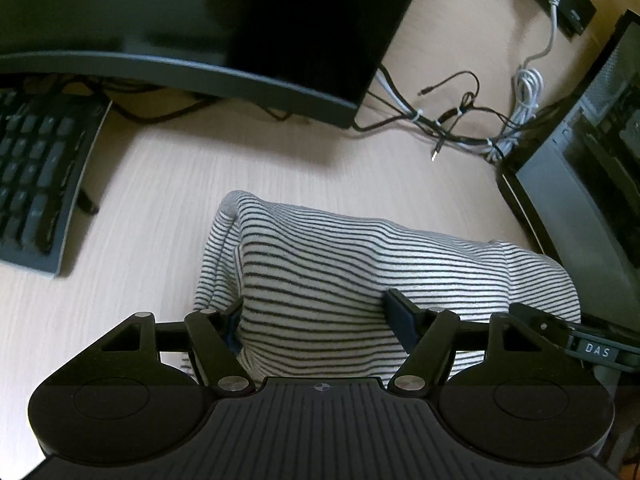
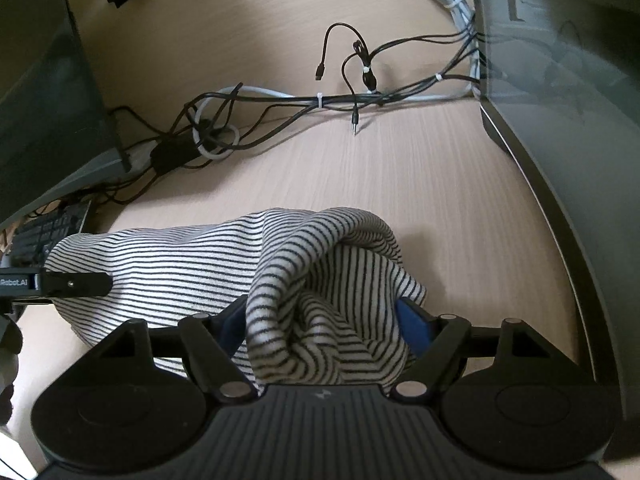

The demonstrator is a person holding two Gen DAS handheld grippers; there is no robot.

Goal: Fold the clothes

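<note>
A white garment with thin black stripes (image 1: 344,264) hangs bunched between both grippers above a light wooden desk (image 1: 152,208). My left gripper (image 1: 316,316) is shut on its left part, cloth filling the gap between the blue pads. My right gripper (image 2: 324,320) is shut on the garment's (image 2: 192,264) rolled right end, which bulges over the fingers. The right gripper's side shows in the left wrist view (image 1: 576,340), and the left gripper's side shows in the right wrist view (image 2: 60,284).
A curved monitor (image 1: 200,32) and a dark keyboard (image 1: 36,176) stand at the back left. Tangled cables (image 2: 312,96) lie behind the garment. A dark computer case (image 2: 568,120) stands at the right.
</note>
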